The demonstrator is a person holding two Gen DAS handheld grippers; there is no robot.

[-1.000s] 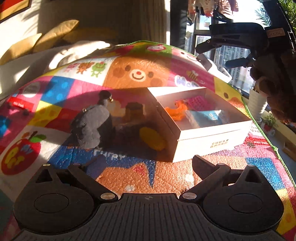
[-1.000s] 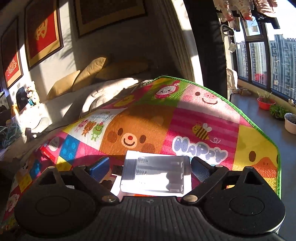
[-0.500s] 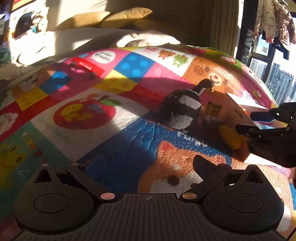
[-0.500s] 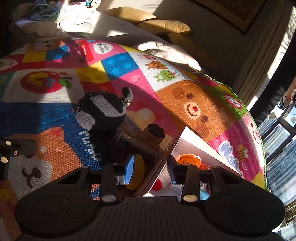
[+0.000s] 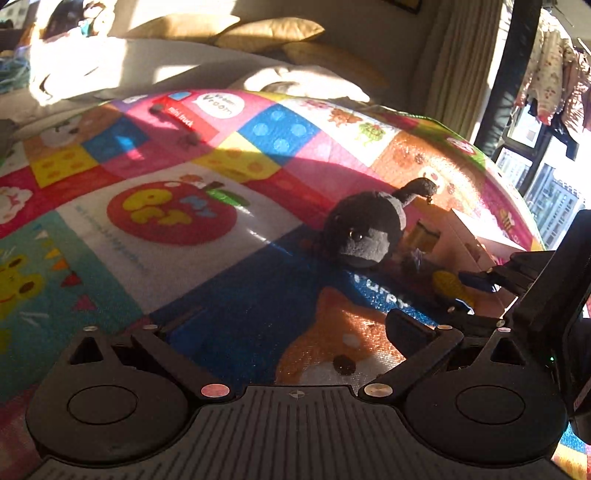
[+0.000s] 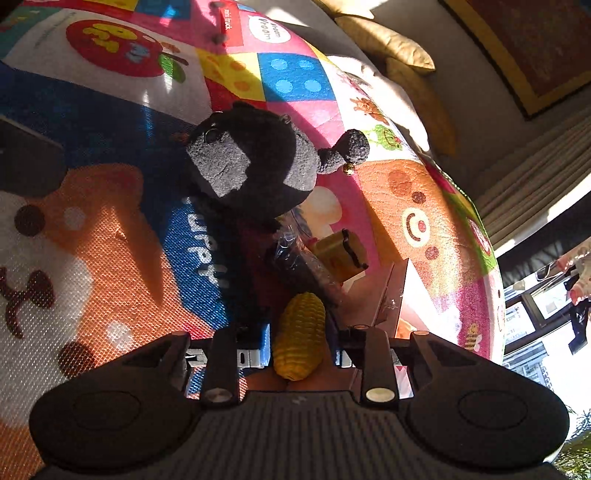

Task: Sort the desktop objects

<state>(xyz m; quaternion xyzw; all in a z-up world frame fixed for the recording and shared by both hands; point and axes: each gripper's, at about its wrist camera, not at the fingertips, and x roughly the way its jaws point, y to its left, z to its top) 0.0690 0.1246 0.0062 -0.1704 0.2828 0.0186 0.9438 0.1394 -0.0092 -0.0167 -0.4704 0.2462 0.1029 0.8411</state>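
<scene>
A yellow toy corn cob (image 6: 299, 332) lies on the colourful play mat beside the white box (image 6: 391, 291). My right gripper (image 6: 299, 347) is down around the cob, its jaws closing with the blue pads against its sides. The left wrist view shows the same grip: right gripper (image 5: 467, 295) on the corn cob (image 5: 448, 284). Just beyond it sit a black and grey plush toy (image 6: 251, 166), a small yellow container (image 6: 340, 251) and a dark plastic-wrapped item (image 6: 299, 258). My left gripper (image 5: 284, 325) hovers open over the mat, short of the plush toy (image 5: 365, 229), with nothing between its fingers.
The play mat (image 5: 166, 214) spreads out to the left of the toys. Cushions (image 5: 258, 33) and a sofa stand behind it. A curtain and window lie to the right, past the white box (image 5: 476, 240).
My right gripper came down from above the box, rolled over and narrowed its jaws around the corn cob. The left gripper swung left and rolled, then stopped, still open.
</scene>
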